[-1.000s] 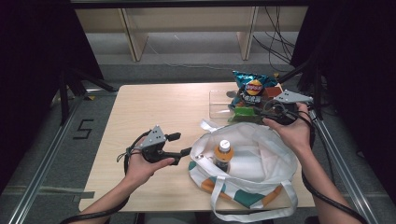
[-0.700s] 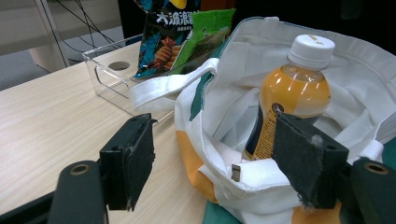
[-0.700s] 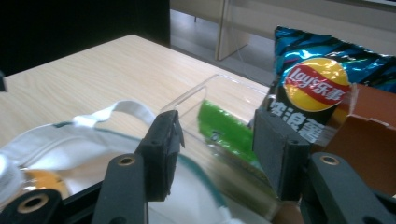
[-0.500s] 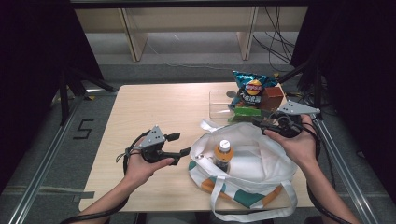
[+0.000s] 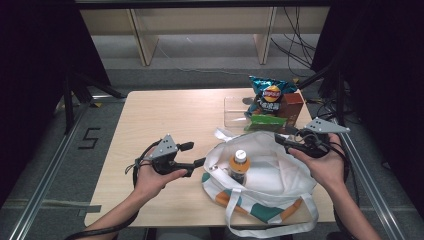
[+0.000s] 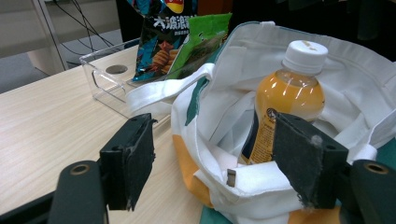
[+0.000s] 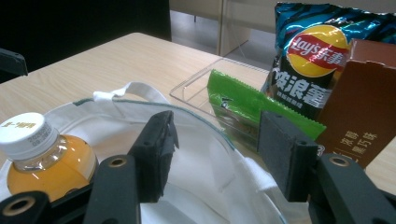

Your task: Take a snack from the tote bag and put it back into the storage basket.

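Two grippers, left gripper (image 5: 200, 162) jaws apart astride tote bag (image 5: 280, 172) rim, right gripper (image 5: 281, 141) jaws just opening, empty above bag.

Both forearms reach in from below. The left tool (image 5: 200, 162) lies level, its 2 jaws apart. The right tool (image 5: 280, 140) points left, its jaws just opening, nothing between them.

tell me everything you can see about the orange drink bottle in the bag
The orange drink bottle is a small clear plastic bottle of opaque orange liquid, nearly full, with a white ribbed screw cap and a dark printed label lower down. It stands upright inside the open white tote bag, near the bag's left side, with cloth folded against its lower half. The left tongs stand open at the bag's rim just before it, without touching the bottle.
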`<state>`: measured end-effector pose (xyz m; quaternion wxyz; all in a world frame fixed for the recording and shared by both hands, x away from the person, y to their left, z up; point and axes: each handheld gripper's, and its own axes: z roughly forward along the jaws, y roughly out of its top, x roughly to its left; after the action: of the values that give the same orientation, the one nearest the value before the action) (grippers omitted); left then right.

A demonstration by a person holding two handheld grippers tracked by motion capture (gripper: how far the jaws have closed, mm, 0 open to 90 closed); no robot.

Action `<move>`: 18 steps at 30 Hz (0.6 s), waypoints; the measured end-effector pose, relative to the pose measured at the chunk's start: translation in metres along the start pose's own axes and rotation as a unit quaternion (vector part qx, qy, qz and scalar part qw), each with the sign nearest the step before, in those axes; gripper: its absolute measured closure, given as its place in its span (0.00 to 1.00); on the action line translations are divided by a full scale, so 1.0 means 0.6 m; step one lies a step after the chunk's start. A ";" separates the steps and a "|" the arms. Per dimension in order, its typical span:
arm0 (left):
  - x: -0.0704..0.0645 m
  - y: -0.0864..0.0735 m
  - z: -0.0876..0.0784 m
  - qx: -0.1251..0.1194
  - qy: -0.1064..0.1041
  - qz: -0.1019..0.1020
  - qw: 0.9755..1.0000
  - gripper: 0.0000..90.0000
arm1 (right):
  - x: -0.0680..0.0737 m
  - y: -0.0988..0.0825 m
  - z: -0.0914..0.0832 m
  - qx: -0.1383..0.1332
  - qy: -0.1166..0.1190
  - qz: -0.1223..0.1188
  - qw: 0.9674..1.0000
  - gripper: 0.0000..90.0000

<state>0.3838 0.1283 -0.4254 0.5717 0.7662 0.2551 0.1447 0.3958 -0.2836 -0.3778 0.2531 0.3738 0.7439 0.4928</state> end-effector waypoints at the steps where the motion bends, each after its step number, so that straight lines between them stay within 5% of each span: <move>1: -0.001 0.002 0.001 0.000 -0.001 -0.001 1.000 0.32 | 0.003 -0.001 -0.002 0.000 0.001 0.013 1.000 0.51; 12: -0.016 0.024 0.014 -0.011 -0.026 -0.003 1.000 0.33 | -0.011 -0.013 -0.019 -0.001 -0.013 0.032 0.999 0.50; 13: -0.017 0.026 0.016 -0.011 -0.029 -0.003 1.000 0.33 | -0.009 -0.015 -0.021 0.003 -0.013 0.048 0.999 0.50; 16: -0.021 0.032 0.025 -0.018 -0.039 -0.002 0.999 0.33 | -0.019 -0.019 -0.023 -0.005 -0.020 0.036 0.999 0.50; 17: -0.023 0.035 0.026 -0.014 -0.036 0.000 0.999 0.33 | -0.016 -0.018 -0.028 0.003 -0.025 0.056 0.998 0.50; 18: -0.024 0.037 0.029 -0.016 -0.038 0.002 0.999 0.33 | -0.021 -0.019 -0.029 -0.001 -0.025 0.043 0.999 0.50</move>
<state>0.3860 0.1017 -0.4089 0.5926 0.7628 0.2291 0.1203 0.3869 -0.3057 -0.3816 0.2502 0.4175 0.7202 0.4943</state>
